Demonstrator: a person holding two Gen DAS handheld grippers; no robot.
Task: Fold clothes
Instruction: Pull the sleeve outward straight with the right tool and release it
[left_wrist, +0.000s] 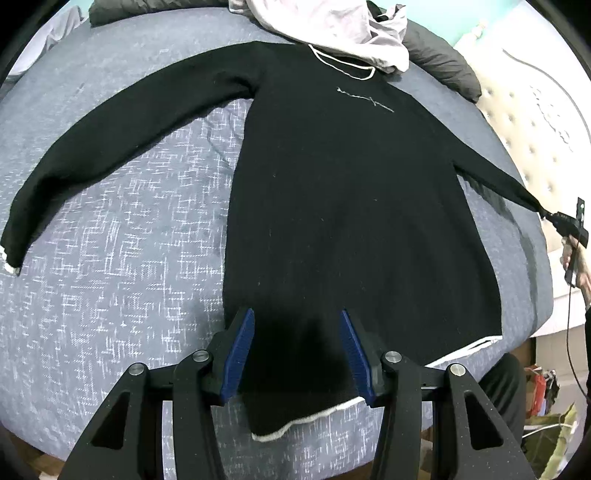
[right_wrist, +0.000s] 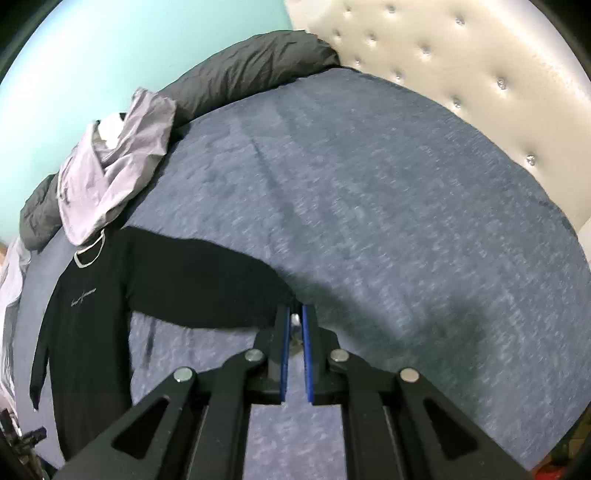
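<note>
The right hand-held gripper (right_wrist: 295, 321) pinches the sweater (left_wrist: 332, 206) cuff; the left hand-held gripper (left_wrist: 297, 325) is spread. Pull the sleeve flat.

Left gripper (left_wrist: 297, 321): black linkage arms, triangular cutouts, round silver pivot pins, ribbed blue finger pads (left_wrist: 242, 354). Right gripper (right_wrist: 294, 317): same build, blue pads (right_wrist: 283, 354). Thin black cable (left_wrist: 570, 325) hangs by the hand (left_wrist: 576, 258).

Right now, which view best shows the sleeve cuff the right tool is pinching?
The right wrist view: the sleeve cuff sits clamped between the right tool's blue pads. The left wrist view shows only the distant, stretched sleeve end meeting that tool at frame edge.
</note>
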